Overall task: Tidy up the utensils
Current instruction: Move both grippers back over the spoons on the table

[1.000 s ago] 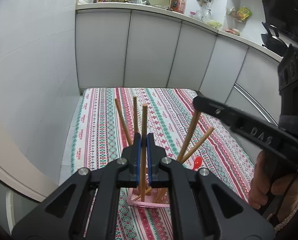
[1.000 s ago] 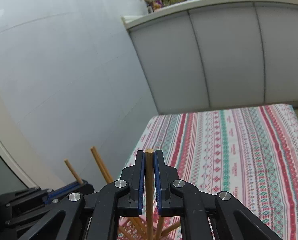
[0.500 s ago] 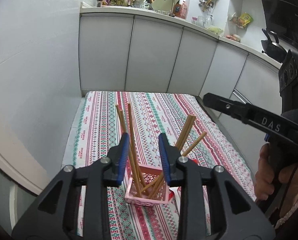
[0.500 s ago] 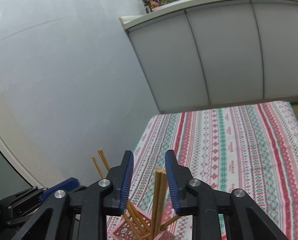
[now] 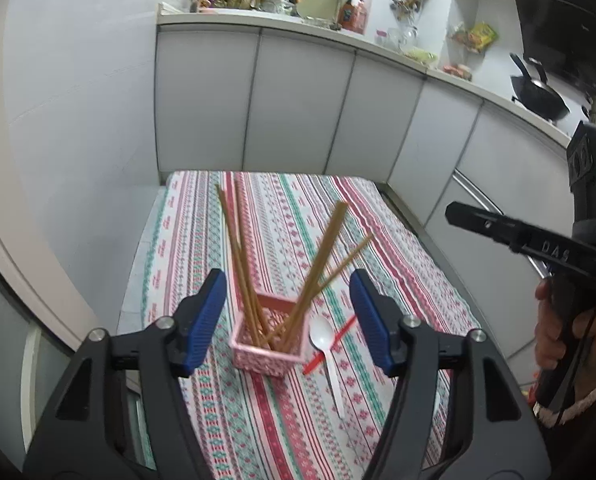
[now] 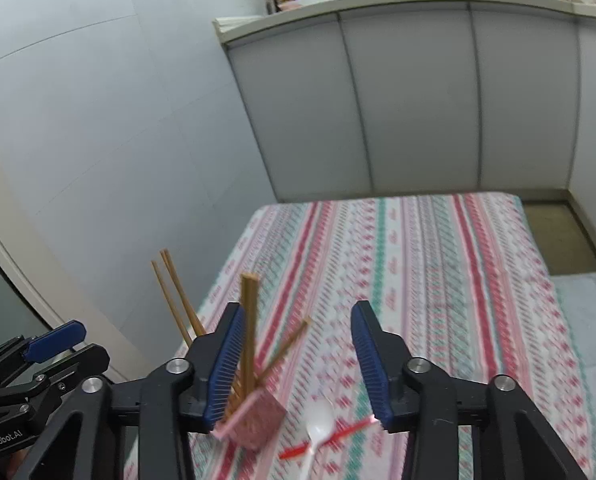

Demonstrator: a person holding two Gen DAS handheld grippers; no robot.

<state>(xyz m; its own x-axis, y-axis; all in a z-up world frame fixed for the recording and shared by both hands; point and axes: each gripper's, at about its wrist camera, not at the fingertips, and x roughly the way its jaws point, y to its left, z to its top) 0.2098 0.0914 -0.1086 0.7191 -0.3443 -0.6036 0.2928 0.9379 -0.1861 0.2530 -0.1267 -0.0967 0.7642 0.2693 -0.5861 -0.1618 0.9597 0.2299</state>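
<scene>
Two views look down on a table under a striped tablecloth, with a plain grey wall at the left of the frame, white cabinets behind, and a cluttered counter along the top. A pink basket sits low in the middle of the cloth, with wooden chopsticks leaning out of it. Just right of it lie a white spoon and a red stick crossing.

A second ago each gripper pinched a chopstick upright over the basket. Now the left gripper and right gripper are both opening and grip nothing; the released chopsticks rest in the basket, and both views sit farther back from it.
</scene>
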